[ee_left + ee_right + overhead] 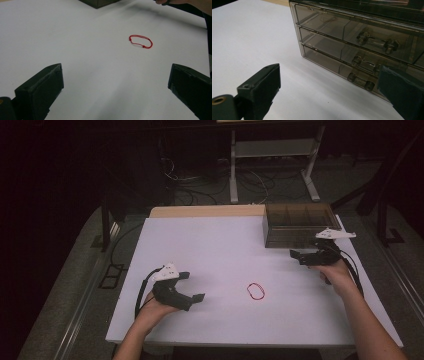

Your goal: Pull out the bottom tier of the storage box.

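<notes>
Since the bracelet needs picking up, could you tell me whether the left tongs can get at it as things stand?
Probably yes: the left tongs are open and face the red bracelet, with bare table between them.

The high view is dim: the room around the white table (210, 250) sinks into near black, and only the tabletop catches light, evenly and without glare. Detail there is soft and grainy, so the red loop (256, 291) near the table's front edge reads as a thin smudge. The left gripper view is brighter; the tabletop looks washed out toward its far edge, a broad soft shadow runs under the far hand (185, 3), and the near black jaws are blurred while the loop (140, 41) is sharp. In the right gripper view the smoky drawer box (362, 42) shows faint reflections, and casts a soft shadow at its base.
</notes>
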`<state>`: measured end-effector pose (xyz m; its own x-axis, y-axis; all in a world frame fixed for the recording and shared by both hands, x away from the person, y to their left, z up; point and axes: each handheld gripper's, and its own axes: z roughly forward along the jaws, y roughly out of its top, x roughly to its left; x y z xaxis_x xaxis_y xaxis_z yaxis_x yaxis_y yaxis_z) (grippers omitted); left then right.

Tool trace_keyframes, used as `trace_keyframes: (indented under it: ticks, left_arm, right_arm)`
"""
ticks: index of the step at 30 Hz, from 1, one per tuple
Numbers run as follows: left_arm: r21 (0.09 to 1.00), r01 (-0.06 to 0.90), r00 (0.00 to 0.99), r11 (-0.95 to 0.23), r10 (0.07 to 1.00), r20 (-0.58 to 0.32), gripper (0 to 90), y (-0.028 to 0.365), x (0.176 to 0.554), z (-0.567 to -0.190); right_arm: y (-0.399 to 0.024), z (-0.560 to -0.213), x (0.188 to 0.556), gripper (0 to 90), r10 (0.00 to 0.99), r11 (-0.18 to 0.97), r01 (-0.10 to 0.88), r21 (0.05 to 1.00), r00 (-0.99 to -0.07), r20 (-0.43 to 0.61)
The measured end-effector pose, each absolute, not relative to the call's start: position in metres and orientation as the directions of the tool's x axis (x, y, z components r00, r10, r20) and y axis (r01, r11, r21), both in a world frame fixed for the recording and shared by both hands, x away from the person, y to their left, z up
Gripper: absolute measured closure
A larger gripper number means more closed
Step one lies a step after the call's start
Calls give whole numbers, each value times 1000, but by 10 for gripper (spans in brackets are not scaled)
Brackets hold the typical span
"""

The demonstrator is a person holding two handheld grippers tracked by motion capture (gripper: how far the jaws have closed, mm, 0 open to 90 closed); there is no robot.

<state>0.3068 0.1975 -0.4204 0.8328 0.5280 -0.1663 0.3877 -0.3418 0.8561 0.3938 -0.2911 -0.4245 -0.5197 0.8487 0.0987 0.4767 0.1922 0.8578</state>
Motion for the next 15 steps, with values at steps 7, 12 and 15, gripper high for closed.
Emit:
trace_keyframes:
  ticks: [7,12,15]
  left_arm:
    - [856,385,834,-345,527,-163,0,197,306,-420]
    - [856,382,836,-348,525,-159,0,197,306,-421]
    - [855,381,837,-352,525,-157,0,197,306,-421]
  right_arm:
    - [-295,-425,395,57,849,183,466,866,-519,100]
    - [-296,-427,394,57,852,189,458,868,-517,88]
    - [-297,-428,395,59,851,197,456,868,-519,80]
